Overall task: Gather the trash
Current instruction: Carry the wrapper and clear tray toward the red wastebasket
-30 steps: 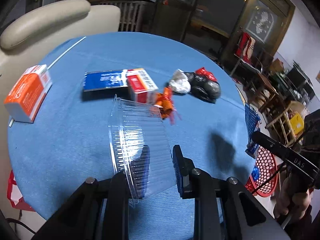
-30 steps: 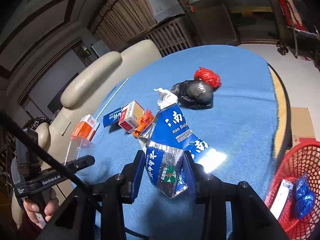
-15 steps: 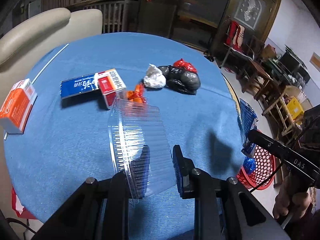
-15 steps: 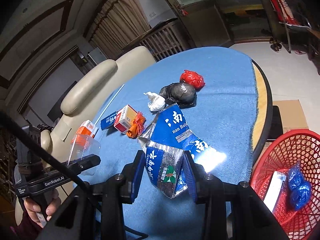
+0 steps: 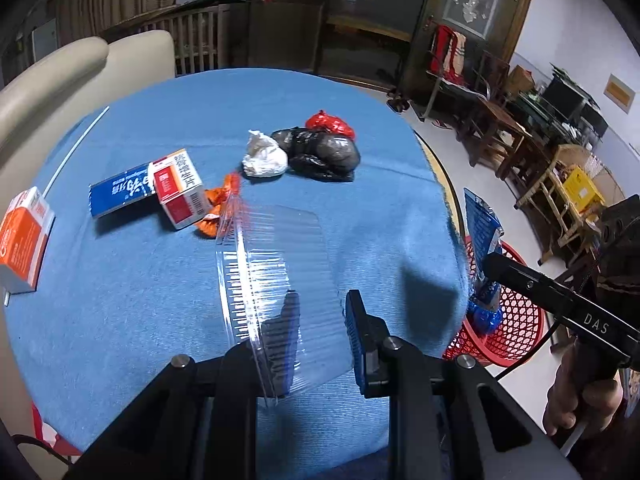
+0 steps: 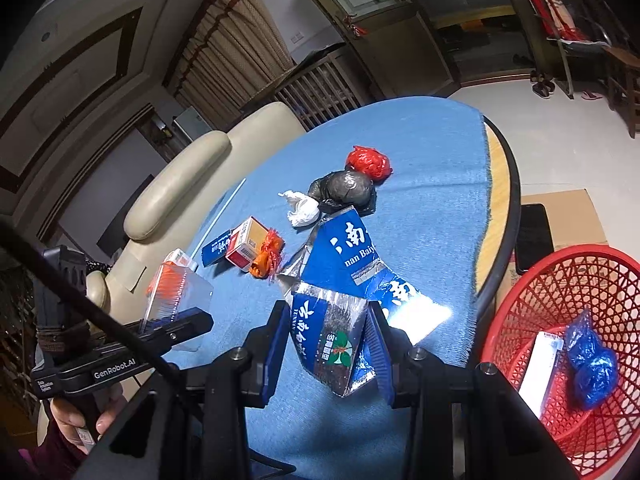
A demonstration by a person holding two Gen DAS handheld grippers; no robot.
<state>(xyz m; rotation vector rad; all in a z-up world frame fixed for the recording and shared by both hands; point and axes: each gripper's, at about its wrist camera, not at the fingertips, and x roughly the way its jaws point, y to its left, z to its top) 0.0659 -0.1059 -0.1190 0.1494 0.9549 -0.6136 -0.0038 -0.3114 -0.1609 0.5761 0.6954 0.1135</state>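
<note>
1. My left gripper (image 5: 316,332) is clamped on a clear ribbed plastic clamshell (image 5: 276,280), held above the blue-clothed bench (image 5: 140,300).
2. My right gripper (image 6: 328,344) is clamped on a torn blue-and-foil carton (image 6: 340,292) at the bench edge; print reads "nan Baiy".
3. Right tool body reads "DAS", left one "GenRobot.AI".
4. On the bench: red-white box (image 5: 178,190), orange wrapper (image 5: 216,210), white wad (image 5: 264,156), black bag (image 5: 324,154), red bag (image 5: 330,124), orange carton (image 5: 24,238).
5. Red basket (image 6: 560,292) stands beside the bench, holding a blue bag (image 6: 592,364).
</note>
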